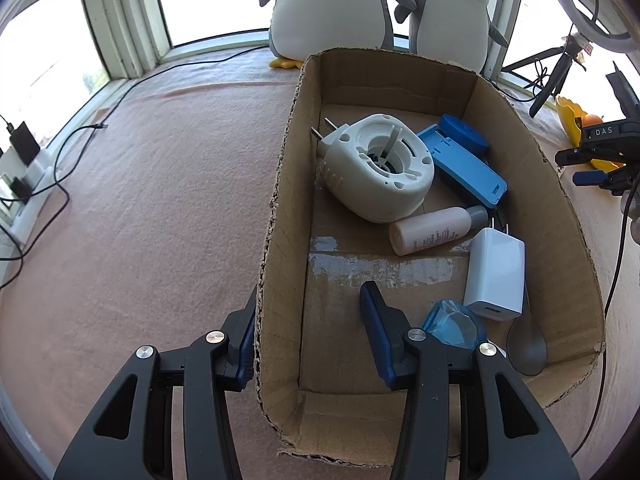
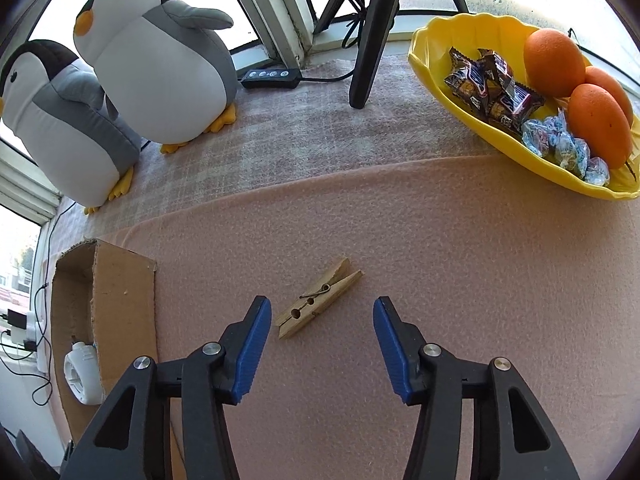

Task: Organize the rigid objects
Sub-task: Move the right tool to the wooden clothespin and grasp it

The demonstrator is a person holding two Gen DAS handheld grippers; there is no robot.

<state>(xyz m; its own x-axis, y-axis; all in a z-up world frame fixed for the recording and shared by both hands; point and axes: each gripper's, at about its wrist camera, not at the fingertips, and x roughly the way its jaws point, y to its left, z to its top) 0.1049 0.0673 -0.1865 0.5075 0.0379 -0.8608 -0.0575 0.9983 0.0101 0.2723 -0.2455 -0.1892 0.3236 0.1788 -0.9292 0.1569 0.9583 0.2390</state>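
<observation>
Corrugated cardboard box (image 1: pixel 288 184), open-topped, edges torn ragged, grey tape residue across the floor. Inside: white moulded-plastic plug-in unit (image 1: pixel 376 168), rounded, two metal prongs, ribbed side; blue plastic case (image 1: pixel 464 156), flat and rectangular, lying partly under the unit; pale pink bottle (image 1: pixel 436 230) with grey cap, on its side; white glossy charger (image 1: pixel 496 274), blocky, USB port facing the camera; crinkled clear-blue wrapper (image 1: pixel 454 324); grey spoon (image 1: pixel 526 346), only the bowl showing.

Left gripper (image 1: pixel 308 312): black arms, blue ribbed pads, spread wide, straddling the box's left wall, one finger outside, one inside, touching nothing visibly.

Right gripper (image 2: pixel 318 322): same build, spread wide, holding nothing. Wooden clothespin (image 2: pixel 318 304), pale, steel spring, lying flat on the cloth between and just ahead of the fingertips, outside the box, angled up to the right.

Surface: pink fleece cloth (image 2: pixel 400 232), nubbly; paler chequered strip toward the window.

Also on the surface: two plush penguins (image 2: pixel 156 60), grey and white, orange feet, by the window; yellow scalloped plastic tray (image 2: pixel 424 60) with three oranges, dark-wrapped candies, blue-wrapped sweets; black tripod legs (image 2: pixel 370 32); black power strip (image 2: pixel 270 78).

Room: white-framed windows, bright daylight, cables along the sill.
</observation>
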